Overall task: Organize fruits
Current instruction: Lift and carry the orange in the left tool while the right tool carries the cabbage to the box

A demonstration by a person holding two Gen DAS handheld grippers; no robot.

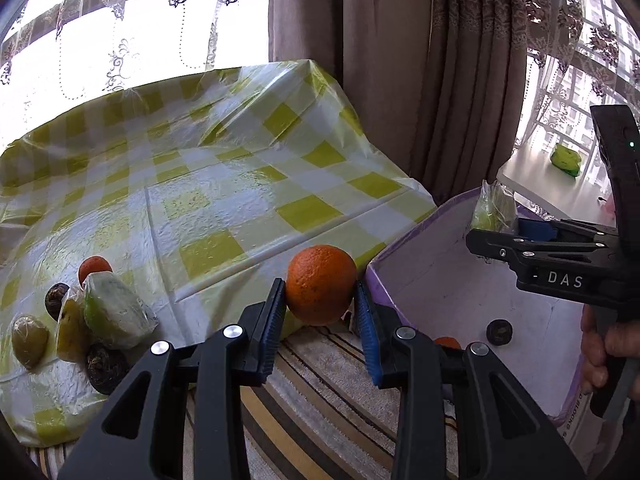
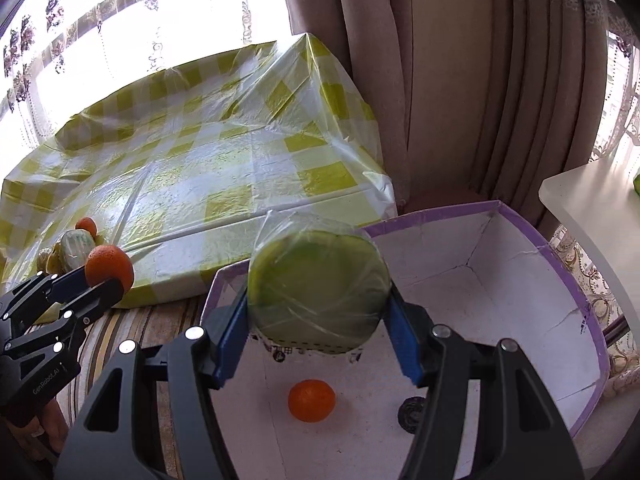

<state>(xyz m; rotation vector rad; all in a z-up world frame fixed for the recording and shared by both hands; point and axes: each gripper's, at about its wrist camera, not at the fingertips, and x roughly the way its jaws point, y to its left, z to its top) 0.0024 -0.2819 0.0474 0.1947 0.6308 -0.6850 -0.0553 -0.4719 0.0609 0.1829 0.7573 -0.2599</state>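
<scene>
Orange (image 1: 321,285) being held by left tool (image 1: 320,316) beside box (image 2: 576,272), wrapped melon (image 2: 319,292) by right tool (image 2: 318,328) over it; two fruits are lying inside, several waiting on counter (image 1: 224,184).

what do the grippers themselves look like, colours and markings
Both the left gripper and the right gripper are matte black plastic with slotted arms, silver round bolts and ribbed blue fingers. The right one carries white "DAS" lettering; the left one reads "GenRobot.AI". No cables show.
</scene>
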